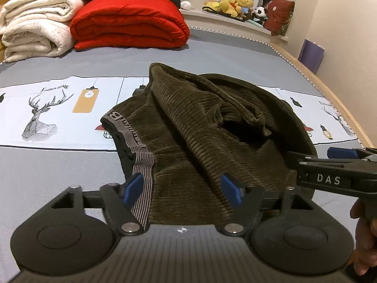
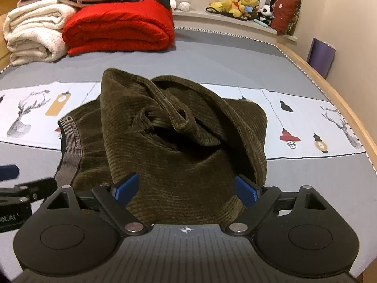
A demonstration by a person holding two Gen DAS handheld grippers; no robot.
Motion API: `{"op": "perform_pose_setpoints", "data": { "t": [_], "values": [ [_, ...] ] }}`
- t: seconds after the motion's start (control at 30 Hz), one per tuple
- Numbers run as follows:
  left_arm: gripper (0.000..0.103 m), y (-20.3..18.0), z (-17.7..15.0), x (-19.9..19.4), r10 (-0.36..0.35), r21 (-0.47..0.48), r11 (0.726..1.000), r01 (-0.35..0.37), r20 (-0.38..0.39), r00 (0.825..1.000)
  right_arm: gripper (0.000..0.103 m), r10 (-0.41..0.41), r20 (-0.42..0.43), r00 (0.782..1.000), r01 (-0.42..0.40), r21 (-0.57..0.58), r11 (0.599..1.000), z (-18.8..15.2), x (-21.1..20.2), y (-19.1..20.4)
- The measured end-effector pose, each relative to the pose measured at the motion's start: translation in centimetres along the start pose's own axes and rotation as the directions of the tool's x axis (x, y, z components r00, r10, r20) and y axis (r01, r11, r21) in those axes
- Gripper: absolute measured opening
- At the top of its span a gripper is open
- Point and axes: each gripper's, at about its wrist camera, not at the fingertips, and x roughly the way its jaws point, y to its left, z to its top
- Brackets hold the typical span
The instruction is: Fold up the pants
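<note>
Holding, left: my left gripper (image 1: pixel 183 186) is spread wide with nothing between its blue pads, over the near edge of the pants (image 1: pixel 212 127).
Waistband (image 1: pixel 128 139): grey striped elastic, just ahead-left of my left gripper, running to its left pad.
Pants: olive corduroy, crumpled in a heap on the bed sheet (image 1: pixel 59 162), directly ahead of both grippers.
Holding, right: my right gripper (image 2: pixel 186 187) is likewise spread wide, gripping nothing, with the near hem lying between its pads.
Beyond the pants: white blanket (image 2: pixel 33 33), then red blanket (image 2: pixel 117 26), both folded at far left.
</note>
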Motion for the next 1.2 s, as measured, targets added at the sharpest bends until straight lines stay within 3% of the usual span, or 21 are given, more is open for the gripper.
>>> {"op": "perform_pose_setpoints", "data": {
  "t": [0.2,0.4,0.5,0.7,0.83,0.93,1.03,1.1,1.2],
  "values": [
    [0.058,0.4,0.2,-0.1,-0.030,-0.017,0.999,0.030,-0.015,0.999,0.088,0.011,0.030,0.999,-0.011,-0.003,1.000,0.2,-0.4,0.4],
    [0.035,0.8,0.3,-0.1,-0.044,-0.026,0.999,0.044,-0.031,0.999,0.076,0.002,0.045,0.999,-0.002,-0.002,1.000,0.3,-0.5,0.5],
    [0.030,0.9,0.1,0.0,-0.050,-0.025,0.998,0.049,-0.047,0.998,0.063,0.006,0.061,0.998,-0.007,0.010,1.000,0.4,-0.7,0.4],
    [0.023,1.7,0.2,-0.4,-0.048,-0.030,0.998,0.047,-0.040,0.998,0.059,0.008,0.148,0.989,-0.016,0.057,0.998,1.0,-1.8,-0.2],
    [0.022,6.2,3.3,-0.6,-0.097,-0.153,0.984,0.086,-0.067,0.993,0.059,-0.037,0.184,0.982,0.013,0.132,0.991,1.8,-2.4,-1.8],
    [0.022,9.9,6.4,0.3,-0.102,-0.195,0.977,0.081,-0.099,0.990,0.059,-0.021,0.167,0.986,-0.013,0.204,0.979,2.4,-2.4,-3.2],
    [0.022,12.4,8.5,2.7,-0.157,-0.192,0.973,0.125,-0.159,0.975,0.059,-0.012,0.152,0.988,-0.021,0.213,0.977,2.5,-2.1,-3.8],
    [0.022,13.5,8.2,4.9,-0.177,-0.205,0.969,0.135,-0.206,0.962,0.059,0.001,0.137,0.991,-0.031,0.214,0.976,2.5,-1.7,-3.9],
    [0.022,14.4,6.7,9.3,-0.171,-0.279,0.958,0.068,-0.363,0.916,0.059,0.020,0.123,0.992,-0.045,0.203,0.978,2.6,-1.2,-3.7]
  ]
}}
